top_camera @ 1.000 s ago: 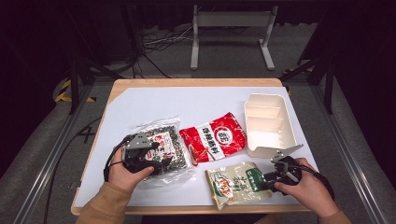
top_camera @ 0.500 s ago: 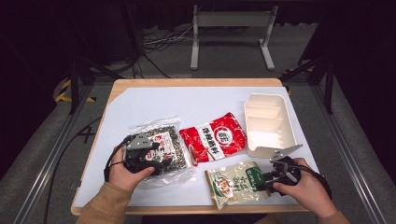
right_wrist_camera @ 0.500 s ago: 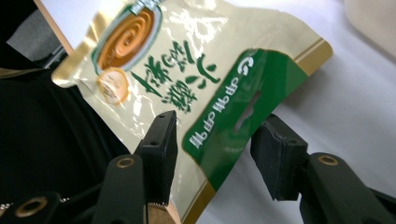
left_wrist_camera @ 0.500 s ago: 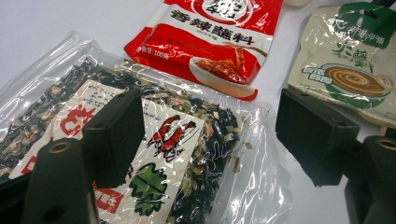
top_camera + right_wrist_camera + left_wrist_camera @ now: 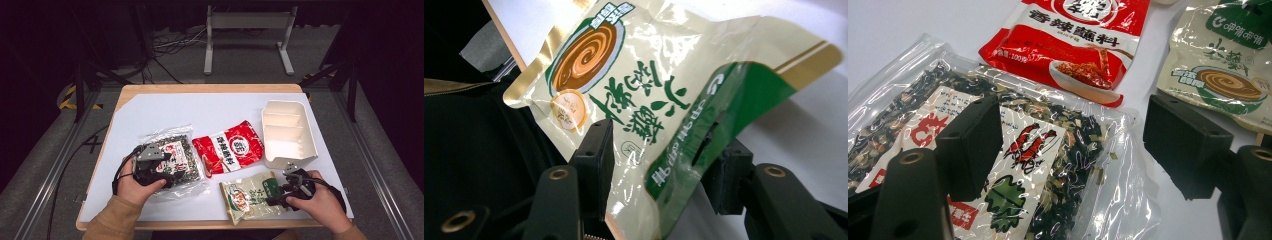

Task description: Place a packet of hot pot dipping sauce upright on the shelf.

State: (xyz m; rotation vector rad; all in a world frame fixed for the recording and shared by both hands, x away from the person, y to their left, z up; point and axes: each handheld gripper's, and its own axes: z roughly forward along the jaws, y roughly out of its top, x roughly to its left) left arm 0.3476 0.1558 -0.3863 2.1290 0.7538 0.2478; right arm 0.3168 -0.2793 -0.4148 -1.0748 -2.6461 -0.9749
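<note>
At the lower right of the high view, the right gripper (image 5: 280, 192) has the green end of a glossy cream-and-green foil pouch (image 5: 252, 195) between its half-spread jaws, whether the pads press it I cannot tell; a swirl bowl is printed on it. At lower left, the left gripper (image 5: 167, 162) hovers wide-jawed over a clear plastic packet of dark dried greens (image 5: 182, 150), hand cupped behind.

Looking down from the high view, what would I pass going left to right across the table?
Left gripper over the clear packet of dried greens → red sauce packet → cream and green sauce packet → right gripper at that packet's right end → white divided tray.
</note>
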